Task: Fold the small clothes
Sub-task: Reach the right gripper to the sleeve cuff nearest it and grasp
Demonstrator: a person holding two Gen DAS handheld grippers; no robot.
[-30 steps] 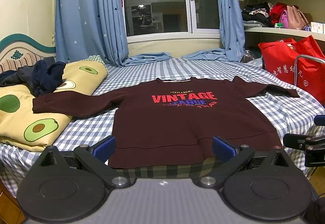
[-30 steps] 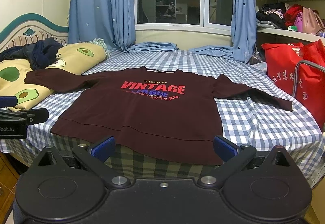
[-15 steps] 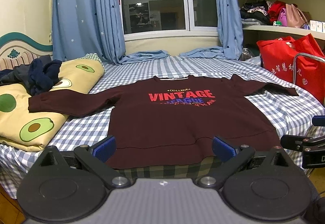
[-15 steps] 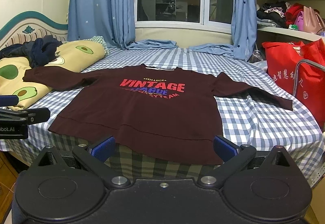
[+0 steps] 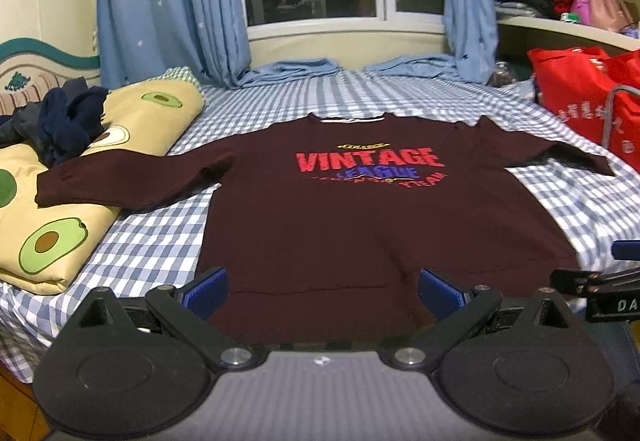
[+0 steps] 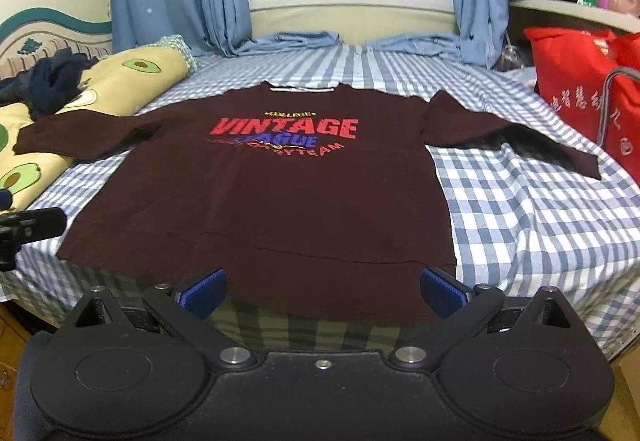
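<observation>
A dark maroon sweatshirt [image 5: 360,225] [image 6: 272,193] with red and blue "VINTAGE LEAGUE" print lies flat, front up, on the blue-checked bed, both sleeves spread out. Its left sleeve [image 5: 120,185] rests on the avocado quilt. My left gripper [image 5: 324,291] hovers open just before the hem, nothing between its blue pads. In the right wrist view my right gripper [image 6: 324,291] is open too, over the hem at the bed's near edge. Each gripper shows at the edge of the other's view.
A folded yellow avocado-print quilt [image 5: 60,225] with dark clothes [image 5: 68,125] on it lies at the left. A red bag [image 5: 580,97] and a metal frame stand at the right. Blue curtains [image 5: 168,1], a window and shelves are behind the checked bed [image 6: 540,209].
Both grippers have moved closer to the sweatshirt and tilted down a little, so the hem sits nearer the pads. The sweatshirt has not moved.
</observation>
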